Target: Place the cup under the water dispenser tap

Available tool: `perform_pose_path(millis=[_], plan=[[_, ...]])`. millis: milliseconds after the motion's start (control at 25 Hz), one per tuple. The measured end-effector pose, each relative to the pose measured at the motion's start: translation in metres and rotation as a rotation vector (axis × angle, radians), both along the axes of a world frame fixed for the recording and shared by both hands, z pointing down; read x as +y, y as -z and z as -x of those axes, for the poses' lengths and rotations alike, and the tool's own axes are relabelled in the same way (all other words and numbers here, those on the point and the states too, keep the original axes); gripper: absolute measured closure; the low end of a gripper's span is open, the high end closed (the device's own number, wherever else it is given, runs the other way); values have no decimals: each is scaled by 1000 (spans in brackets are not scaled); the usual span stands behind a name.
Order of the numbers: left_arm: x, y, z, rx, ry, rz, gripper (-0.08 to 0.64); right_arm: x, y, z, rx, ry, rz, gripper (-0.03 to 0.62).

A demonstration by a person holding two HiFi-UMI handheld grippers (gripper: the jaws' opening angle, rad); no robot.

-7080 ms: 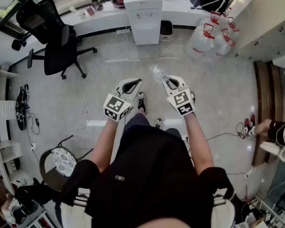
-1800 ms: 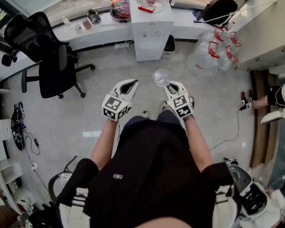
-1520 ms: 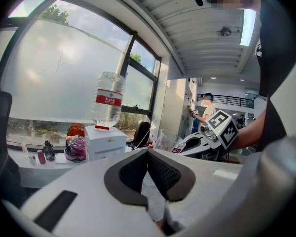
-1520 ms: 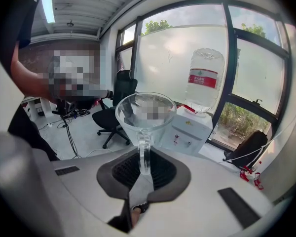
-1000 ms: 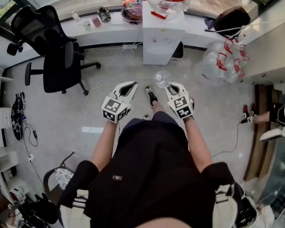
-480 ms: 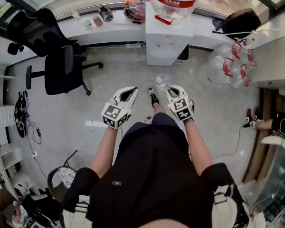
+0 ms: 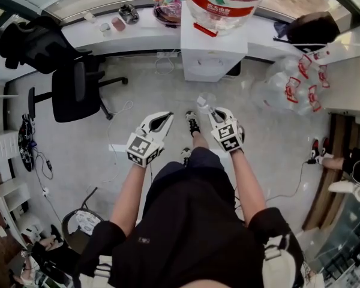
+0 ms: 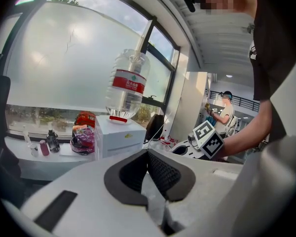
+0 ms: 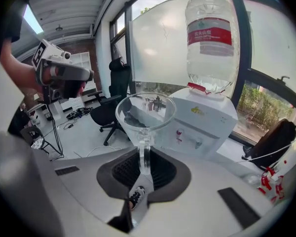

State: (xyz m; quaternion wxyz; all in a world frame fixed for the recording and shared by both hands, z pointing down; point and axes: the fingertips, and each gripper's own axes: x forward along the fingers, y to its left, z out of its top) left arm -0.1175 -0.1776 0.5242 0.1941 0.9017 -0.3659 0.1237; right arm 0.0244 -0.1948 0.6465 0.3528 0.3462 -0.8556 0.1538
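In right gripper view only: two small taps (image 9: pixel 179 134) on front of white box-shaped water dispenser (image 9: pixel 202 122); from head view, just its top. Right claw (image 9: pixel 144 154) narrowed on stem of clear stemmed glass cup (image 9: pixel 145 113), upright, apart from dispenser. Left claw (image 8: pixel 148 154) closed, empty. Open grey floor (image 7: pixel 168 92) ahead.

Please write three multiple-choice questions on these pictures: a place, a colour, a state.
1. Where does the large clear water bottle stand?
A) on the white water dispenser
B) on the floor
C) on a chair

2. What colour is its label?
A) blue
B) red
C) green

3. The right claw is:
A) open, empty
B) shut on a cable
C) shut on the clear stemmed glass cup

Answers: 1 A, it sits upturned atop the dispenser; 2 B, the band is red; 3 C, the stem is clamped in it.
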Motion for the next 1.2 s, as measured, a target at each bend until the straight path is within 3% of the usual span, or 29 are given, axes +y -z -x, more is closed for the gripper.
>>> perform_pose_path(millis=[440, 840, 1200], plan=[[-33, -47, -7, -32, -22, 83, 560, -48, -82, -15, 29, -14, 73, 575], [-61, -82, -21, -31, -16, 110, 560, -84, -152, -15, 52, -17, 110, 575], [-52, -111, -35, -14, -18, 159, 560, -110, -206, -13, 39, -68, 145, 575]])
